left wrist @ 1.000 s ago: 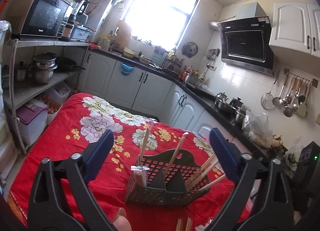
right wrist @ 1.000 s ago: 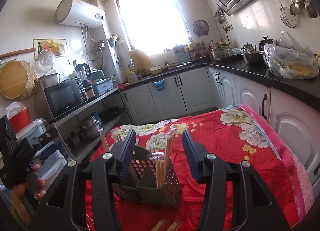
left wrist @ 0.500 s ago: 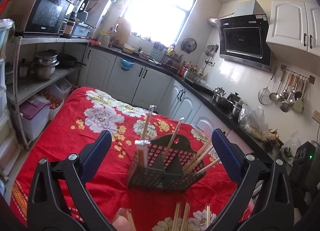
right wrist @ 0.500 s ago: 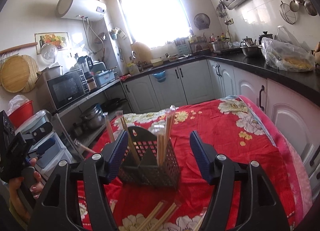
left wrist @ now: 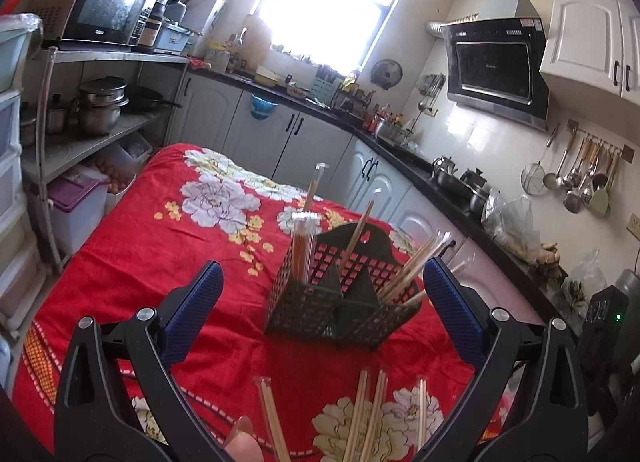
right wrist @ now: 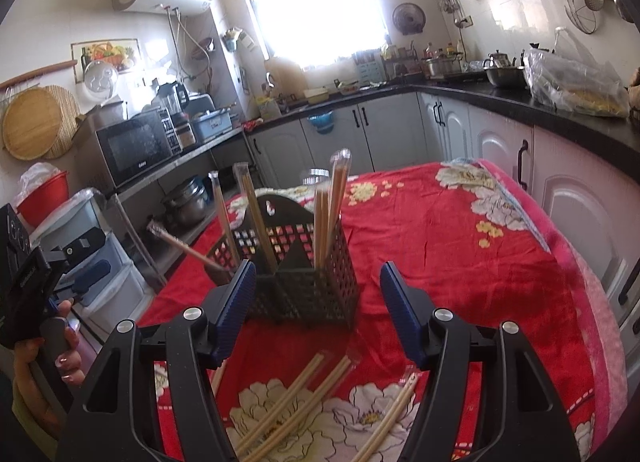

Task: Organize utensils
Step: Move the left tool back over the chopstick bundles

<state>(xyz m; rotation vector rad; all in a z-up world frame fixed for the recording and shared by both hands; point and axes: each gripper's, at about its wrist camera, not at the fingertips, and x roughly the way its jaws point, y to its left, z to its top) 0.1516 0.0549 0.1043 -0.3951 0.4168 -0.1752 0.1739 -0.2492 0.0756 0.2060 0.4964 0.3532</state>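
A dark perforated utensil holder point(left wrist: 340, 302) is standing on a table draped in a red floral cloth point(left wrist: 160, 246), roughly at the middle of the table, with kitchen cabinets point(left wrist: 280, 137) running along the far and right sides. Wrapped chopsticks point(left wrist: 412, 274) are leaning out of the holder's right-hand compartment, and more wrapped pairs are standing upright in its left one, as seen from the left wrist. On the near part of the cloth, in front of the holder, several loose chopsticks point(right wrist: 292, 402) are lying on the white flower print, some still in clear sleeves. The left gripper point(left wrist: 324, 314) is hovering above the near table edge with its blue pads spread wide, nothing between them, the holder showing through the gap but well beyond the fingertips. The right gripper point(right wrist: 318, 310) is likewise standing released, its jaws apart and empty, pointing toward the holder from the near side with the loose chopsticks lying below and between its arms. In the right wrist view a person's hand point(right wrist: 60, 346) is gripping the handle of the left gripper at the far left edge. A microwave point(right wrist: 136, 145) is sitting on a shelf unit to the left of the table, with metal pots point(left wrist: 100, 101) stacked on the shelf beneath it.
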